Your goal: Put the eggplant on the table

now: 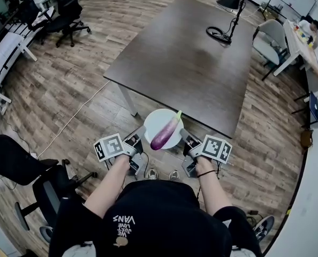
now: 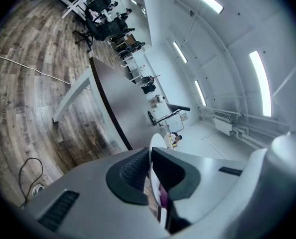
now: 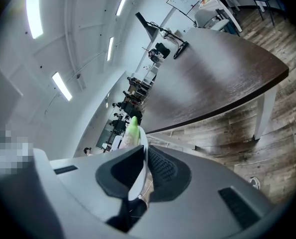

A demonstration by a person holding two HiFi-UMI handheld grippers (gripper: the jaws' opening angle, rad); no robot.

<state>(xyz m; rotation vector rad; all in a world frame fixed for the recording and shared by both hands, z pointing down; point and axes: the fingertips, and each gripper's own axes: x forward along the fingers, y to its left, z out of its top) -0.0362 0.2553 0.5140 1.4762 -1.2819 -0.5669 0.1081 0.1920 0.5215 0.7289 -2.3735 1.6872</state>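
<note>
Black-shirted shoulders and two bare forearms fill the bottom of the head view. Each forearm ends in a hand-held gripper, and both are raised in front of the person over the wooden floor (image 1: 68,79).

The left hand-held gripper (image 1: 142,138) and the right hand-held gripper (image 1: 184,139) each pinch opposite edges of a round white plate (image 1: 158,120). Both gripper views show the jaws nearly together, with the thin plate rim clamped between the ribbed pads.

The eggplant (image 1: 165,134) lies loose on the plate, slanted, with its green stem end (image 1: 178,114) pointing toward the dark worktop (image 1: 191,58). The plate's far edge is just short of the worktop's near edge, so the eggplant is not on it yet.

The eggplant looks long, slim and glossy. I would expect it to be light and fairly firm, with a slick skin that lets it roll or slide if the plate tips. Nothing but its own weight keeps it on the plate, so the two sides need to stay level.

If it is picked up directly, the best grip would be across the thick purple middle, where the pads get the most surface. The tapering stem end could slip out of the jaws. A gentle squeeze should do, since the flesh probably bruises.

The worktop is bare up front; a black desk lamp (image 1: 229,16) stands at its far end, well apart.
</note>
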